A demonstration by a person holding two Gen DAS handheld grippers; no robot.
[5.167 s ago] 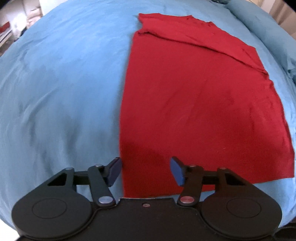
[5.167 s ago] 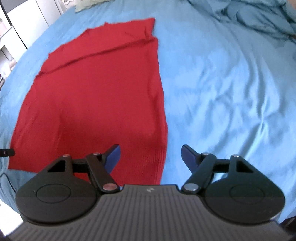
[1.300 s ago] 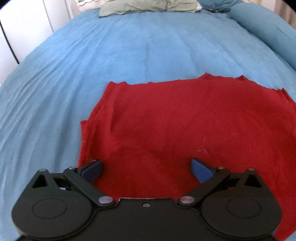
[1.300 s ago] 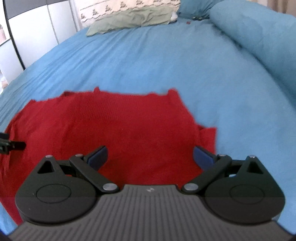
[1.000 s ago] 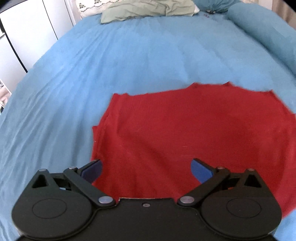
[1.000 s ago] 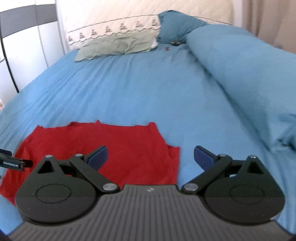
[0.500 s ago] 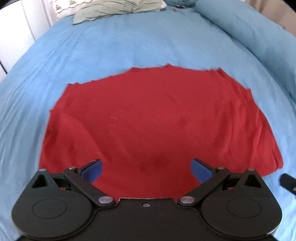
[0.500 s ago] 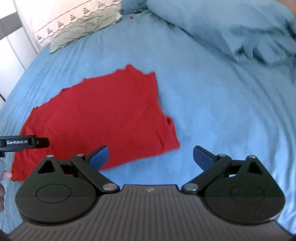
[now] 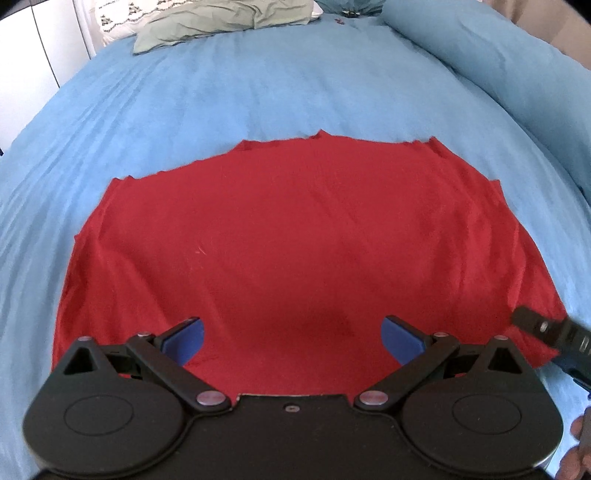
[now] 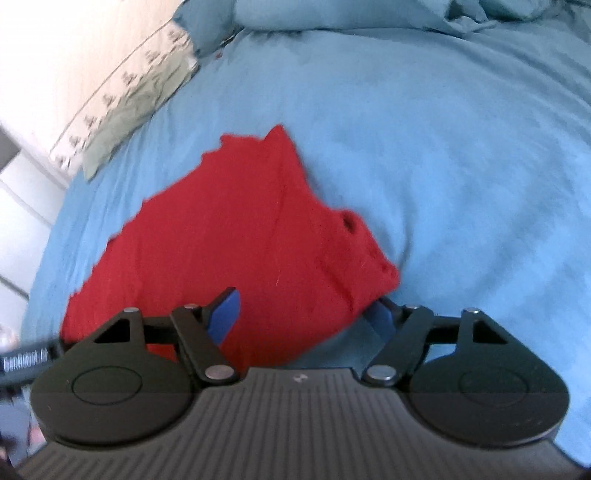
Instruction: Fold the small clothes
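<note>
A red knit garment (image 9: 295, 243) lies folded in half on the blue bed cover (image 9: 221, 92). My left gripper (image 9: 291, 341) is open, its jaws wide apart just above the garment's near edge. In the right wrist view the garment (image 10: 240, 240) shows its right side and near right corner. My right gripper (image 10: 301, 317) is open and straddles that corner; its right finger is partly hidden under the cloth. The right gripper's tip also shows in the left wrist view (image 9: 546, 328) at the garment's right corner.
A green pillow (image 9: 221, 18) and a patterned white pillow (image 10: 122, 99) lie at the head of the bed. A rolled blue duvet (image 9: 498, 62) runs along the right side. White cupboards (image 9: 37, 55) stand at the left.
Over the last seconds the garment was folded in half. Since half a second ago my right gripper has dropped to the garment's near right corner and its jaws have narrowed. The left gripper hardly moved.
</note>
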